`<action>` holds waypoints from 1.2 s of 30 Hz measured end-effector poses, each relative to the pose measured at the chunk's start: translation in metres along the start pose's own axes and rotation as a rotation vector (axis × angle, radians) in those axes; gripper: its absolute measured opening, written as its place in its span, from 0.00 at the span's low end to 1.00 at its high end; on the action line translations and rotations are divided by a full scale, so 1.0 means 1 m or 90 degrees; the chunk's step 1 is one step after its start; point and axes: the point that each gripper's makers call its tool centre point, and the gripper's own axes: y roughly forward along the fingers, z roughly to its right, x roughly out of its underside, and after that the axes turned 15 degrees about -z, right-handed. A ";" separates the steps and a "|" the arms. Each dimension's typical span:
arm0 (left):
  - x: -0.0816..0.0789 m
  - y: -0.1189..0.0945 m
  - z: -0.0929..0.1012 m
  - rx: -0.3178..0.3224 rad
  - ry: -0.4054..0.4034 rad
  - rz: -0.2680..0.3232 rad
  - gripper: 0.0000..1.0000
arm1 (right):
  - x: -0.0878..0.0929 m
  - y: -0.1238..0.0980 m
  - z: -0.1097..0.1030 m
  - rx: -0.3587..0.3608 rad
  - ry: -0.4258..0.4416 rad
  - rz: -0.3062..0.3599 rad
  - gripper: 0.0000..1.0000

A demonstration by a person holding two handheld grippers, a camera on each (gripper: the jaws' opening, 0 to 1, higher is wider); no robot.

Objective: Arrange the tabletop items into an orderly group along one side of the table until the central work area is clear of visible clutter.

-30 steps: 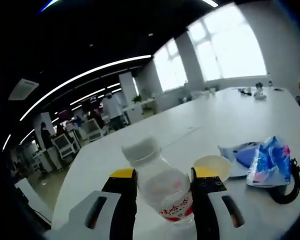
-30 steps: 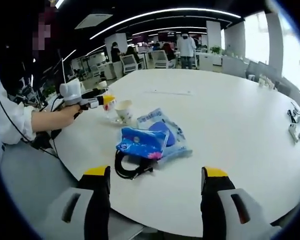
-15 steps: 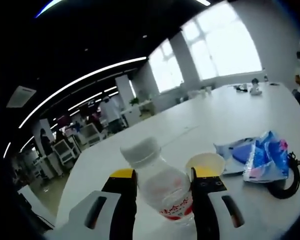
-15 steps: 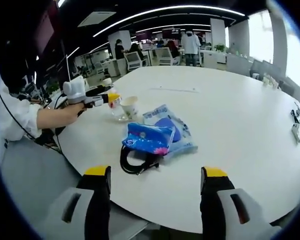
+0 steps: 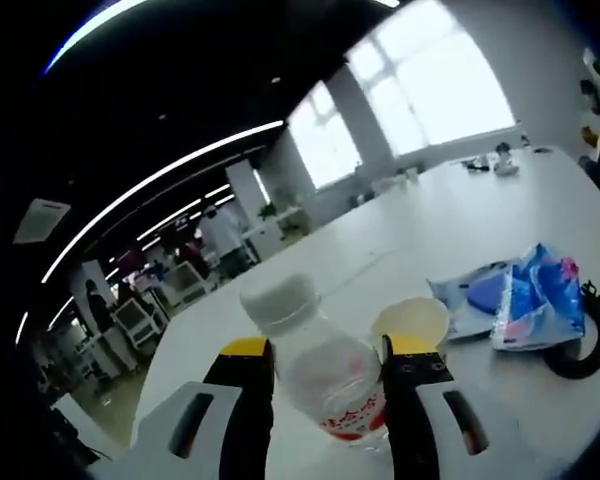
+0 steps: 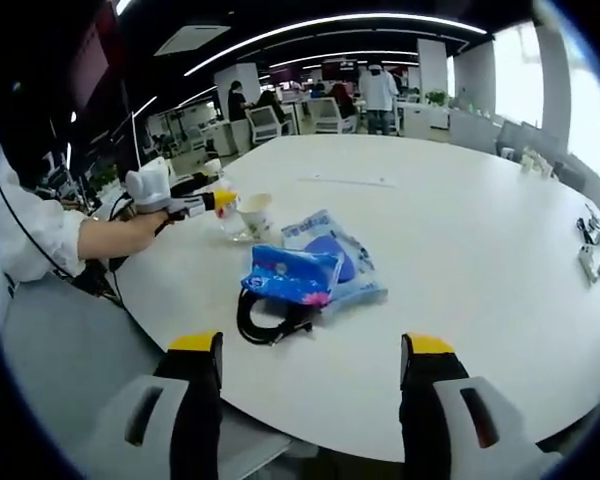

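Left gripper view: the left gripper [image 5: 323, 375] has its yellow-tipped jaws clamped on both sides of a clear plastic bottle [image 5: 325, 375], held upright.
Bottle: white screw cap on top; a red and white label band low on its body, with lettering too blurred to read.
Paper cup [image 5: 412, 322]: just behind the right jaw tip, close to the bottle; pale inside, no writing legible.
Blue packets [image 5: 528, 305]: two glossy blue wrappers overlapping, the upper one with a pink patch; their print cannot be read.
Black cable [image 5: 580, 345]: a coil partly under the packets, near the table's near edge.
Right gripper view: the right gripper [image 6: 310, 365] hangs with its jaws spread wide and nothing between them, below the near rim of the table [image 6: 460, 250].
Person's hand [image 6: 130, 232]: grips the left gripper at the table's left edge, white sleeve behind it.
Item cluster: bottle, cup [image 6: 255, 215], packets [image 6: 305, 270] and cable [image 6: 265, 322] sit together near the left front rim.
Open room: the table's middle and far right are bare white surface; small objects [image 6: 592, 250] lie at the far right edge.
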 end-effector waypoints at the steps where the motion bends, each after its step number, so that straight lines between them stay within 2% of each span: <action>1: 0.000 0.000 -0.002 -0.003 -0.006 0.002 0.38 | 0.001 0.000 0.000 0.000 0.001 0.000 0.70; 10: 0.000 0.003 -0.007 -0.021 -0.029 -0.002 0.38 | 0.007 0.001 0.004 0.001 0.007 -0.008 0.70; 19: 0.000 0.004 -0.011 -0.038 -0.062 -0.010 0.39 | 0.003 0.003 0.003 -0.002 -0.003 -0.004 0.70; 21: -0.002 0.004 -0.011 -0.040 -0.069 -0.008 0.47 | 0.003 0.002 0.004 -0.002 -0.002 -0.003 0.70; 22: -0.006 0.002 -0.016 -0.057 -0.073 0.007 0.50 | 0.003 0.001 0.005 -0.001 0.001 -0.002 0.70; 25: -0.015 0.000 -0.022 -0.058 -0.098 0.022 0.60 | 0.003 0.000 0.006 0.000 0.007 0.002 0.70; 28: -0.019 0.000 -0.025 -0.057 -0.096 0.026 0.63 | 0.002 0.000 0.006 -0.001 0.010 0.005 0.70; 36: -0.019 -0.004 -0.029 -0.054 -0.113 0.017 0.65 | 0.001 0.000 0.001 -0.006 0.011 0.012 0.70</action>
